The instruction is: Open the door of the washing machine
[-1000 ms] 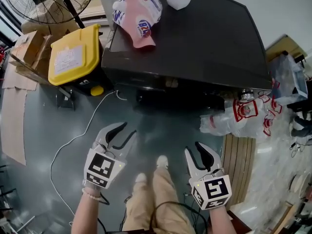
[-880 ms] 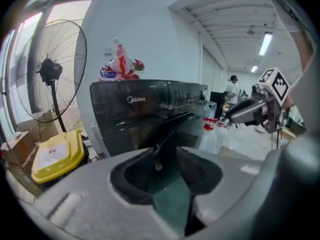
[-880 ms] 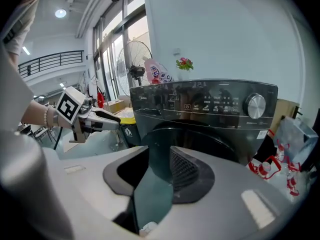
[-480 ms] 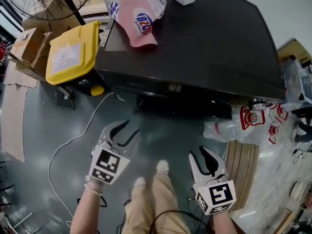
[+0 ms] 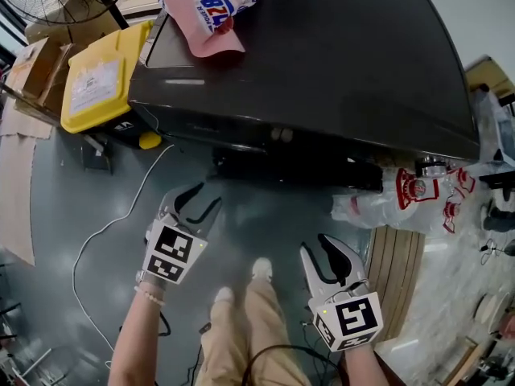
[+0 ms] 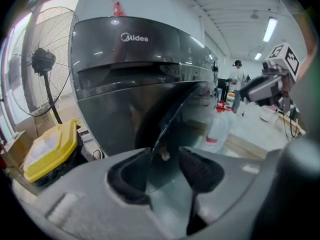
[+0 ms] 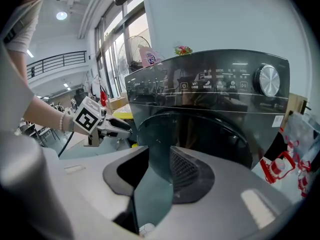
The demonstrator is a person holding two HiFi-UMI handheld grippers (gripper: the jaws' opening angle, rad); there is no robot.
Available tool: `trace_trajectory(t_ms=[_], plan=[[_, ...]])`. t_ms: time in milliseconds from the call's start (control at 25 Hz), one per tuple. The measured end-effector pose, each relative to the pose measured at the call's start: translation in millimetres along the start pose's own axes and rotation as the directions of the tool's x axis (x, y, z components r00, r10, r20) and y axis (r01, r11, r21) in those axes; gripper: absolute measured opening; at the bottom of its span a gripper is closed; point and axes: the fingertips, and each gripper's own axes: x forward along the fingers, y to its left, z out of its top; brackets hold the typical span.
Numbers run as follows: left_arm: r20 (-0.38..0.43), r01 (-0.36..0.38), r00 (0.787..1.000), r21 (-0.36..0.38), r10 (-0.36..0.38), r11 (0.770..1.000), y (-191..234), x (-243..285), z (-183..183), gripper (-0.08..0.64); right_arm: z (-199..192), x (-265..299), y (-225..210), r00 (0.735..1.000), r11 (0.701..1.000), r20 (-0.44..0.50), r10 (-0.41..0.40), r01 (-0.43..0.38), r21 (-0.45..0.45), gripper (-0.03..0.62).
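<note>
Both grippers point at the washing machine [image 5: 322,55]; its round door [image 7: 210,131], seemingly shut, lies ahead of the fingers. The left gripper [image 5: 208,197] has just been opening its fingers, nothing between them, probably readying for the door. The right gripper [image 5: 314,244] waits half-open, empty. A yellow bin [image 5: 96,79] stands left of the fingers and plastic bags [image 5: 402,195] right; neither blocks the door.

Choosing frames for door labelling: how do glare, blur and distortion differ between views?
Head view: sharp, evenly lit, one glare streak on the glossy black washing machine. Left gripper view: heavy fisheye bending, dark corners, light spots on its front. Right gripper view: same bending, reflections on it too.
</note>
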Motion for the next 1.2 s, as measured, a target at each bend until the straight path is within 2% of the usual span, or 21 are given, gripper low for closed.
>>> trace_trajectory(t_ms=[440, 760, 1200], plan=[[-0.044, -0.001, 0.999, 0.070, 0.004, 0.998, 14.2, 35.5, -7.1, 0.173, -3.5, 8.3, -9.1, 1.000, 1.000, -0.005, 0.000, 0.000, 0.001, 0.118], [-0.059, 0.045, 0.997, 0.069, -0.041, 0.997, 10.4, 47.8, -9.8, 0.166, -3.1, 10.1, -5.3, 1.000, 1.000, -0.001, 0.011, -0.011, 0.006, 0.117], [-0.064, 0.036, 0.997, 0.084, -0.030, 0.996, 6.4, 48.8, -13.9, 0.137, -7.8, 7.5, 2.7, 1.000, 1.000, -0.003, 0.017, -0.017, 0.009, 0.117]])
